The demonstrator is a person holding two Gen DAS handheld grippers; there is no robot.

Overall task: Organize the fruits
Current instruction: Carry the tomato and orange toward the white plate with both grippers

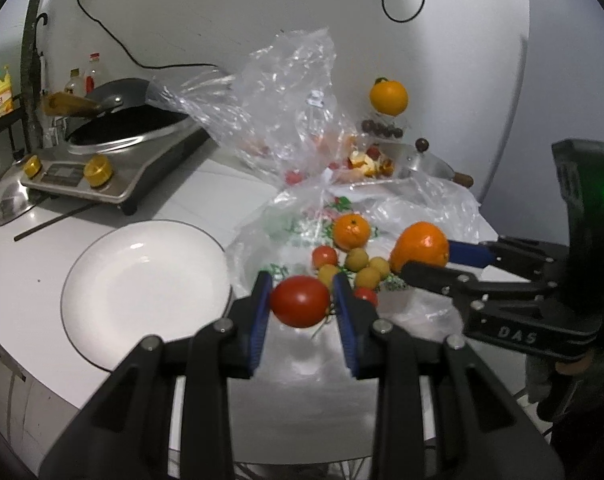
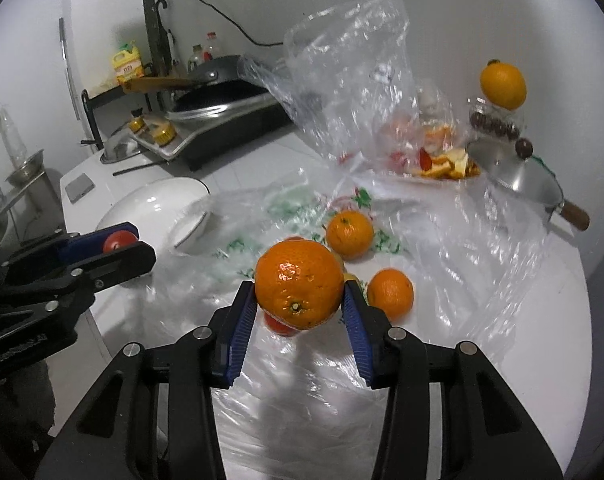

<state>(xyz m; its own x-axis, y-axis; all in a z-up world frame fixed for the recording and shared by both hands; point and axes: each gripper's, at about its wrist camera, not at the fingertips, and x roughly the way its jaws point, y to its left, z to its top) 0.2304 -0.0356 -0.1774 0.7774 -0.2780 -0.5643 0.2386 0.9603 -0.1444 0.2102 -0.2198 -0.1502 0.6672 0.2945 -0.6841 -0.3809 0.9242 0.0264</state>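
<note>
Black linkages fill the bottom of each wrist view, ending in blue-padded fingers. Between the pads of the left gripper [image 1: 302,300] sits a red tomato [image 1: 301,301], clamped on both sides and lifted clear of the surface; the tool tilts moderately downward. Just left of this gripper lies the white plate [image 1: 114,308], its near rim beside the left finger. Ahead of the fingertips, on the clear plastic bag [image 1: 406,208] spread over the counter, rest a small orange [image 1: 351,232], a smaller tomato, and several yellowish round fruits [image 1: 368,276].

To its right, the right gripper [image 2: 300,294] points down more steeply and squeezes a large orange [image 2: 299,284] between its pads, held above the bag. Beyond and right of its fingertips lie two more oranges on the plastic. Part of a hand [image 1: 570,368] grips that tool's handle at the frame edge. Farther ahead stand a cooktop with a wok and a pile of peels.
</note>
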